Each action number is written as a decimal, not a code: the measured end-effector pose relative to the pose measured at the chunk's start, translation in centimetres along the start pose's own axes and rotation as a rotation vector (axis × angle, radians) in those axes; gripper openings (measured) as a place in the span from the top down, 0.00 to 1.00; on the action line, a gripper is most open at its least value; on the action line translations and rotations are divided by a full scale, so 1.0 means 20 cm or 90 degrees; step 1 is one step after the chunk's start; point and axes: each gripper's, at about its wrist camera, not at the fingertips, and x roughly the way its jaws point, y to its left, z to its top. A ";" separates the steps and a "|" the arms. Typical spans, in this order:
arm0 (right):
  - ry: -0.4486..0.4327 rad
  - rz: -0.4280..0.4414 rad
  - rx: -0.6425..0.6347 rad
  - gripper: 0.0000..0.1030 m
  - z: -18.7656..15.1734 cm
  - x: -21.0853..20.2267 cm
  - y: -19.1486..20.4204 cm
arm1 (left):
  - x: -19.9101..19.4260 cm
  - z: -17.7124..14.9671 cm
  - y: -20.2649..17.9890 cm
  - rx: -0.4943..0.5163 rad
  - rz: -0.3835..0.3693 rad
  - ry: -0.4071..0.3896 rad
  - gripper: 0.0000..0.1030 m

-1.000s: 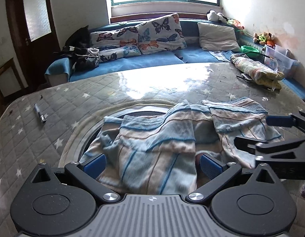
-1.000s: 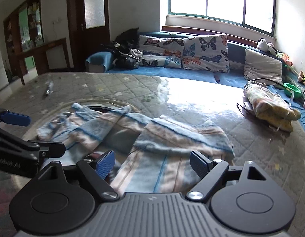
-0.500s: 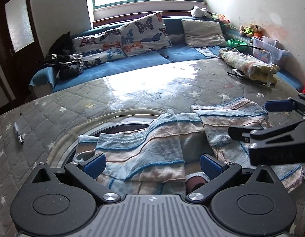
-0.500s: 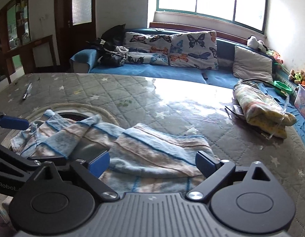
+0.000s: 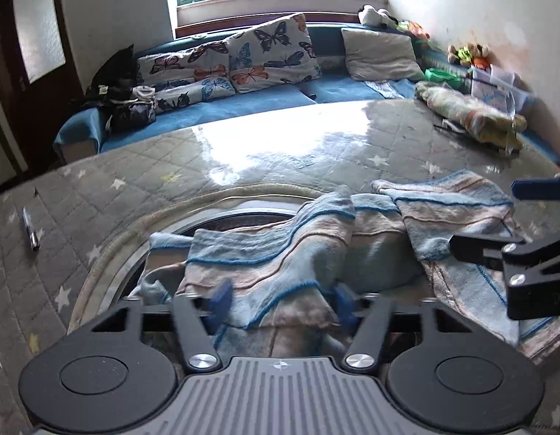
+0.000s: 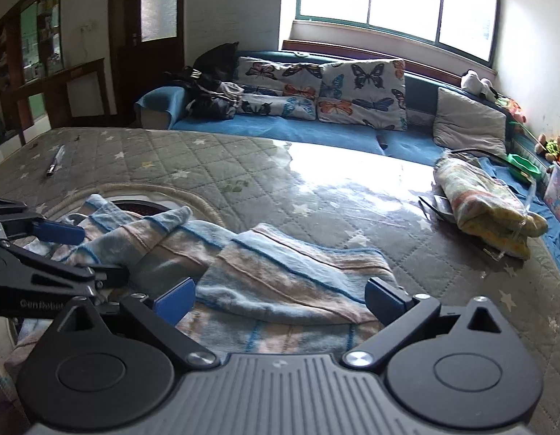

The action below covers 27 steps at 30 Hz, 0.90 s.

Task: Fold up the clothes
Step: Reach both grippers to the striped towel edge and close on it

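A blue and beige striped fleece garment lies crumpled on the grey star-quilted mattress. My left gripper sits low over the garment's near edge. Its jaws are closing, with a raised fold of the cloth between the blurred blue pads. In the right wrist view the same garment shows a folded-over flap. My right gripper stands over that flap, its jaws opening wide, with the flap's edge between the pads and untouched. Each gripper shows in the other's view: the right one and the left one.
A pen lies on the mattress at the far left. A rolled yellow-green bundle sits at the far right edge. Behind runs a blue sofa with butterfly pillows, a dark bag and a grey cushion.
My left gripper has moved forward and down onto the garment, and its pads have come much closer together around a fold. The right gripper's jaws have widened a little.
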 end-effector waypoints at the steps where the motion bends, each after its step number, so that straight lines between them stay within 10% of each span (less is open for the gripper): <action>1: 0.000 0.004 -0.006 0.02 0.00 0.00 0.02 | -0.01 0.00 0.02 -0.009 -0.005 -0.003 0.55; 11: 0.018 0.014 -0.086 0.11 0.00 0.11 0.20 | -0.10 0.00 0.09 -0.044 -0.019 -0.026 0.66; 21: 0.034 -0.019 -0.068 0.51 -0.03 0.11 0.12 | -0.10 -0.01 0.04 -0.008 -0.018 -0.034 0.43; 27: 0.022 -0.024 -0.064 0.51 -0.02 0.07 0.10 | -0.10 -0.02 -0.05 0.050 -0.022 -0.052 0.35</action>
